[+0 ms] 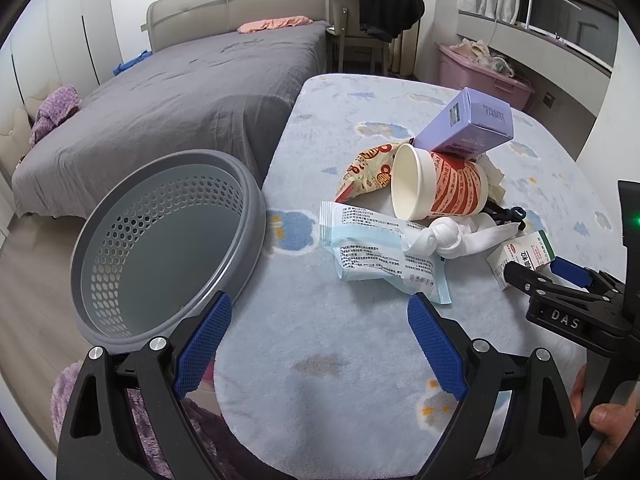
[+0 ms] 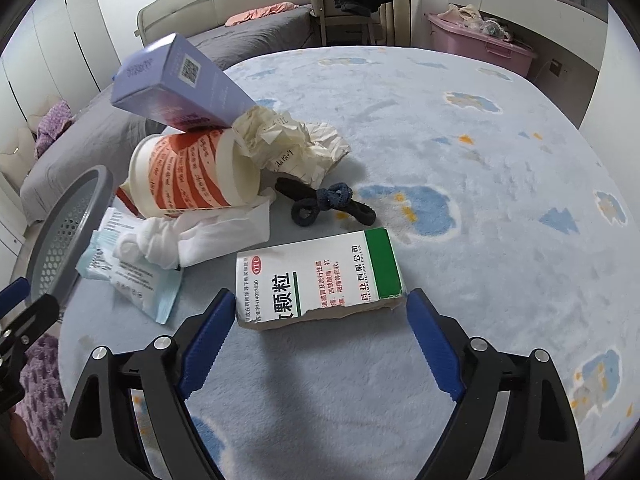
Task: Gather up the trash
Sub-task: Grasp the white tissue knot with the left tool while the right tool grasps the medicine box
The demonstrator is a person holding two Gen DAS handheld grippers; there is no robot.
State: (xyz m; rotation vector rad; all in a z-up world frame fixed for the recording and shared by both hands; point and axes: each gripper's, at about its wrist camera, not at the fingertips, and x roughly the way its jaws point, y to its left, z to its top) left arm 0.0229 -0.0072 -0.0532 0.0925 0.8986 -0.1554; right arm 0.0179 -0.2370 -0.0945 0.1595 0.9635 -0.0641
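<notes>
A pile of trash lies on a pale blue rug-topped table (image 1: 352, 332): a purple box (image 1: 468, 124) leaning on a red-and-white paper cup (image 1: 436, 188), a printed snack wrapper (image 1: 368, 172), a mask packet (image 1: 380, 256), a knotted white cloth (image 1: 452, 236) and a white-and-green medicine box (image 2: 320, 276). My left gripper (image 1: 320, 320) is open and empty above the rug, beside a grey perforated basket (image 1: 168, 236). My right gripper (image 2: 320, 316) is open, its blue pads either side of the medicine box's near end.
Crumpled paper (image 2: 292, 140) and a dark knotted hair tie (image 2: 328, 202) lie behind the cup. A grey bed (image 1: 180, 92) is to the left, a chair (image 1: 360, 32) and a pink bin (image 1: 484, 76) at the back.
</notes>
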